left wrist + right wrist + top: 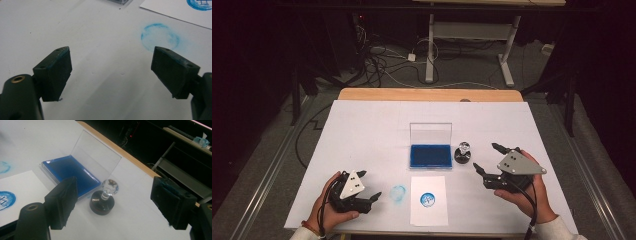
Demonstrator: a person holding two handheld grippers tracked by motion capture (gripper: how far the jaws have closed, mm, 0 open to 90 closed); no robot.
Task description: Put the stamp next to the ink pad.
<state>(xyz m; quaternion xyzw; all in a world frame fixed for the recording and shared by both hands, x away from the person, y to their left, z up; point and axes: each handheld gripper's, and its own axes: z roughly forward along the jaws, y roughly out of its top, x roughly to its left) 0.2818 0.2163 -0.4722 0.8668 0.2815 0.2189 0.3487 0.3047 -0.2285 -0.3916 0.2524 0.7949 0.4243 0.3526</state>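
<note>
White table cover (pixel 362 130) bearing, at centre, an open blue ink pad (pixel 430 155) with a clear upright lid. Just right of it stands the stamp (pixel 463 153): a round black base under a clear faceted knob. Near the pad, a paper sheet (pixel 428 215) carries a round blue imprint (pixel 427 199), its design too small to read. Right gripper (pixel 486 158), jaws wide, empty, faces the stamp; left gripper (pixel 369 184), jaws wide, empty.

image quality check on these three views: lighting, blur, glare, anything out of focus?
High view: white table cover evenly lit, floor and edges behind it dark, slightly soft overall. Left gripper view: black jaws close to the lens look soft, the blue ring smudge is hazy, faint shadows under the jaws. Right gripper view: stamp and ink pad fairly sharp, its clear lid shows mild sheen, background is dim.
</note>
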